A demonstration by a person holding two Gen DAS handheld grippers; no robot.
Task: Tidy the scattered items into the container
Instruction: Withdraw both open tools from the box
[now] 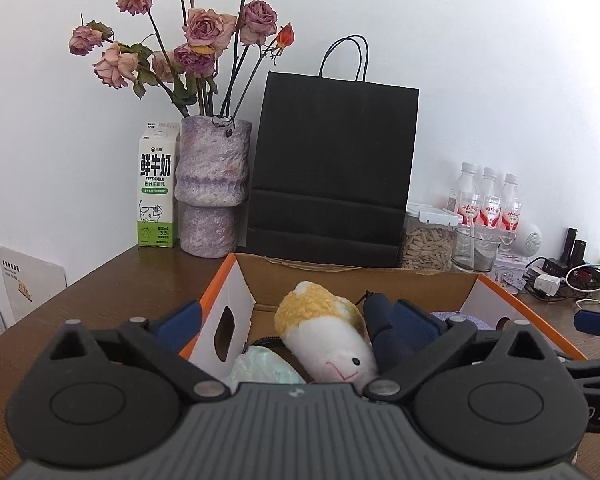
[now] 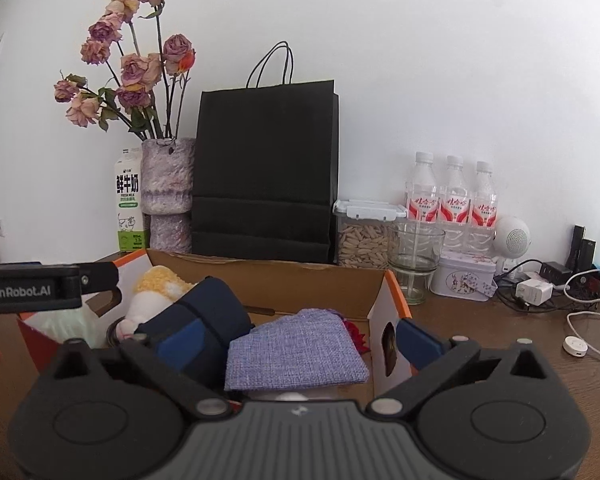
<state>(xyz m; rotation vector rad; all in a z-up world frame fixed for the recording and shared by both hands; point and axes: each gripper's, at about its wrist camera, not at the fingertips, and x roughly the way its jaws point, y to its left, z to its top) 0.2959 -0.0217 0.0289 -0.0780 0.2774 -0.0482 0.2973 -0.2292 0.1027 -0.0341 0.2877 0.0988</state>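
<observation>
An open cardboard box with orange-edged white sides (image 1: 236,304) is shown on a brown wooden table (image 1: 112,280), in front of a black paper carrier bag (image 1: 332,168). Both claws are held at the near rim with jaws spread wide and nothing between the pads: the left gripper (image 1: 300,322) straddles the box's left wall, the right gripper (image 2: 296,342) its right wall. The items to be tidied are already seen inside the box. A white-and-yellow plush toy (image 1: 328,336) lies tilted, its long axis running from the far left to the near right, face end towards the camera. Beside it a dark navy pouch (image 2: 208,320) and a flat lilac woven fabric bag (image 2: 296,348) are seen, the bag lying flat towards the right wall. All three are judged light, soft and compliant, not fragile; the toy would best be taken across its narrow mid-body, the lilac bag by an edge. A pale green soft packet (image 1: 260,368) lies near the left wall.
</observation>
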